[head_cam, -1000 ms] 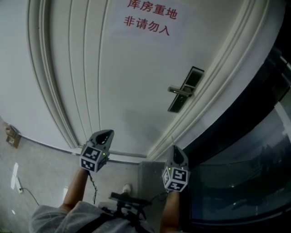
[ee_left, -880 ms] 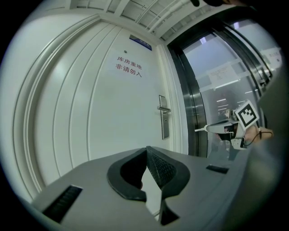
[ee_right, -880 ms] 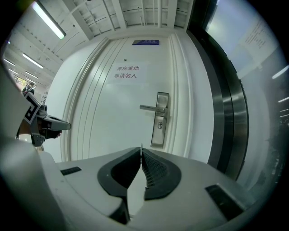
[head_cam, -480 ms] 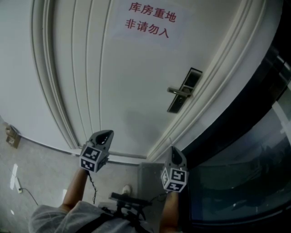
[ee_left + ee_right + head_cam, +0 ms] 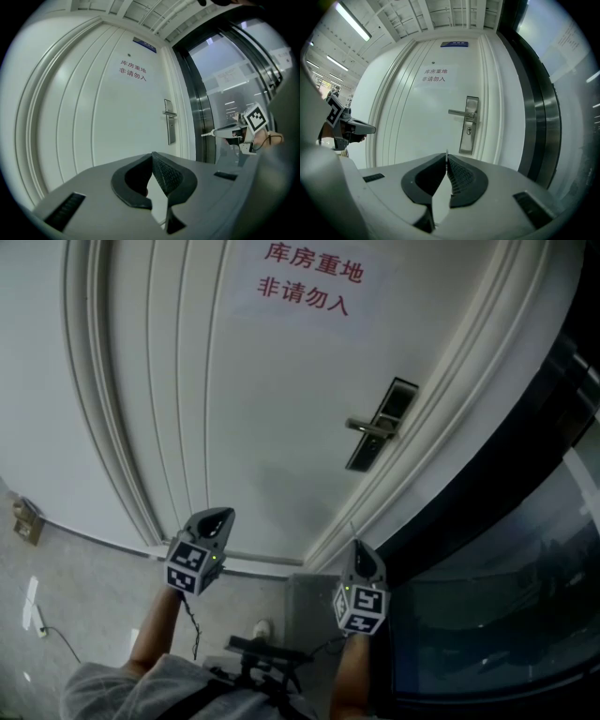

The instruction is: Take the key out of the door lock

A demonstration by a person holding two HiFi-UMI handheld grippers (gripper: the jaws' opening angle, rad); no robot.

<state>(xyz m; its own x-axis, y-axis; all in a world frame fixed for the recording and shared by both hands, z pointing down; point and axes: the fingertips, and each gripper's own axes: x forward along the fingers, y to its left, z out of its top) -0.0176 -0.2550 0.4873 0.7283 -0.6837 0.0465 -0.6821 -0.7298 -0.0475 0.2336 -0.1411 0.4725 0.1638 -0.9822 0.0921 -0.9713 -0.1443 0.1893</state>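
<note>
A white door (image 5: 262, 409) is filling the upper left and centre of the head view. A dark glass wall (image 5: 506, 615) is running down the right edge, and grey floor (image 5: 75, 587) is showing at lower left. A sign (image 5: 307, 277) in red print is sitting at top centre. The lock plate (image 5: 382, 425) is lying right of centre, its handle (image 5: 367, 427) pointing left. In the right gripper view the keyhole (image 5: 468, 131) is sitting just below the handle; the key is too small to make out there. The left gripper (image 5: 211, 521) is hanging at lower centre-left and the right gripper (image 5: 359, 554) at lower centre-right, both well apart from the lock plate. Each is clenched, jaw tips meeting with nothing between them
</note>
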